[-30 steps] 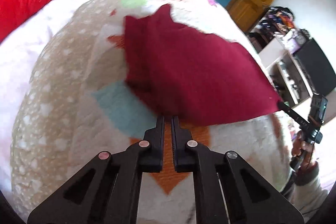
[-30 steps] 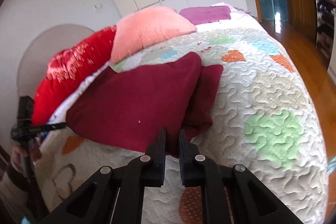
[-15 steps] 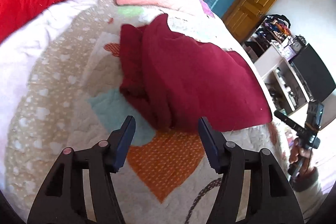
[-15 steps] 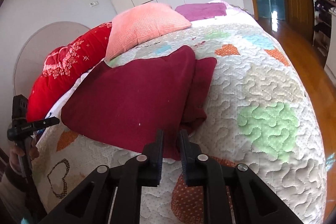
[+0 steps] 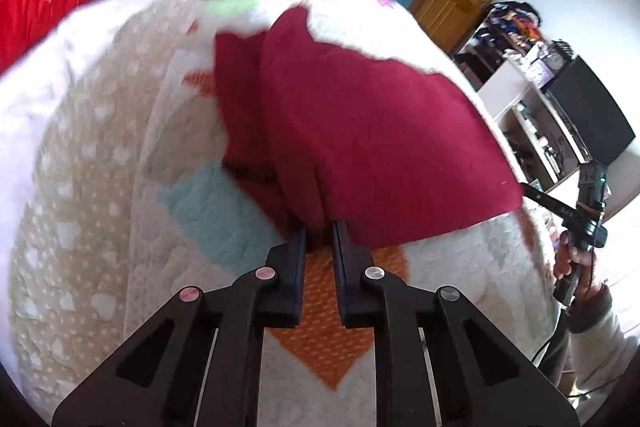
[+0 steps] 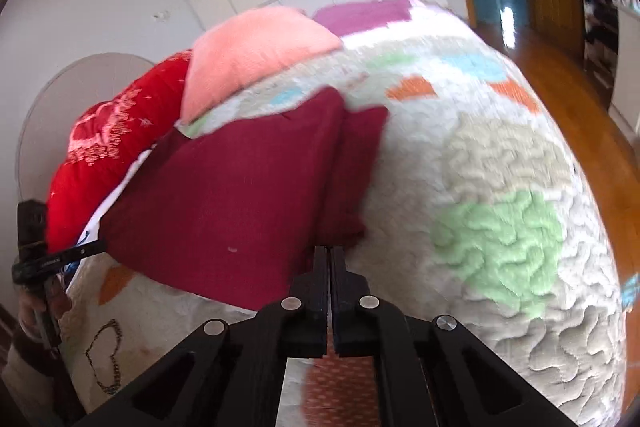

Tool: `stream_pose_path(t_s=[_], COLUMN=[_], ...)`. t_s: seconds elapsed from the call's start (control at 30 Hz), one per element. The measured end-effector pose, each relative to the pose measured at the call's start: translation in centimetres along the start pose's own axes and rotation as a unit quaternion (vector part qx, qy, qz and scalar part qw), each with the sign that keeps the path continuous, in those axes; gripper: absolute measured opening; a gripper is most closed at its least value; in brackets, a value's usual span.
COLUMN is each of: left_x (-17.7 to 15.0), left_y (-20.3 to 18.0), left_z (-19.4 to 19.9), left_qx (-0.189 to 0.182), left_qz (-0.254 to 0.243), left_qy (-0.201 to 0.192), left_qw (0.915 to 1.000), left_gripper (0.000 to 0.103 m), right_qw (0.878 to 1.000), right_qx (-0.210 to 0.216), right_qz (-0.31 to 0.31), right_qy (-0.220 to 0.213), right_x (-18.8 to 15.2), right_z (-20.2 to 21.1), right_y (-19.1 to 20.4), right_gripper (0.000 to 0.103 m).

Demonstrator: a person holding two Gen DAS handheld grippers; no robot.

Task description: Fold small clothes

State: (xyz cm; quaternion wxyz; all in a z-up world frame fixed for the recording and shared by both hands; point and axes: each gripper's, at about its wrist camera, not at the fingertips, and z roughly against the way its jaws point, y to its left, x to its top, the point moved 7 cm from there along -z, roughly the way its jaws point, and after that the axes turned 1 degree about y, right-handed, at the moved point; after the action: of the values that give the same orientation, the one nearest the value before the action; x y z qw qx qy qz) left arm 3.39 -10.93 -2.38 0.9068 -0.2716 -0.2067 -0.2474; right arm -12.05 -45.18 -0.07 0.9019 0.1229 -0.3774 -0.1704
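A dark red garment (image 5: 360, 131) lies part-folded on a quilted bed cover (image 5: 100, 167). My left gripper (image 5: 320, 227) is shut on the garment's near corner. In the right wrist view the garment (image 6: 224, 195) spreads to the left, and my right gripper (image 6: 329, 251) is shut on its opposite near corner. Each gripper shows in the other's view, the right one (image 5: 536, 195) at the garment's far corner and the left one (image 6: 92, 249) at the left corner. The cloth is held stretched between them, just above the cover.
A red pillow (image 6: 112, 147), a pink pillow (image 6: 256, 55) and a purple one (image 6: 360, 15) lie at the head of the bed. Shelves and a black screen (image 5: 588, 115) stand beyond the bed. Wooden floor (image 6: 560, 87) runs along the bed's right side.
My left gripper, open half a second ago, has moved forward and closed on the garment's corner. My right gripper has closed tighter on its corner. Both views are blurred by motion.
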Motion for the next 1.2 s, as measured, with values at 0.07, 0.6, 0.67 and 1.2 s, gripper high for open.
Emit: stream_pose_path(t_s=[0.07,0.6,0.67,1.2], left_x=[-0.2,0.0,0.6,3.5], left_y=[0.0,-0.9,-1.5,-0.7], left_z=[-0.1,3.5,3.5,-0.5], left_qx=[-0.001,0.120,0.122,0.110], left_qz=[0.005,-0.023,-0.027,0.047], left_qy=[-0.003,-0.046,-0.054,-0.101], left_qw=[1.0000,0.9915,0.9907,0.9876], left_gripper=[0.011,0.011,0.011,0.014], right_qw=[1.000,0.989,0.988,0.979], right_qx=[0.000,0.082,0.081,0.116], right_qz=[-0.006,0.121,0.130,0.166], right_qy=[0.000,0.010,0.019,0.032], right_x=[-0.3,1.5,1.4,6.8], right_z=[0.2,-1.6,-2.4,-10.2], right_y=[-0.3,13.5,14.5,23.2], right_gripper=[0.001,0.025,0.025,0.026])
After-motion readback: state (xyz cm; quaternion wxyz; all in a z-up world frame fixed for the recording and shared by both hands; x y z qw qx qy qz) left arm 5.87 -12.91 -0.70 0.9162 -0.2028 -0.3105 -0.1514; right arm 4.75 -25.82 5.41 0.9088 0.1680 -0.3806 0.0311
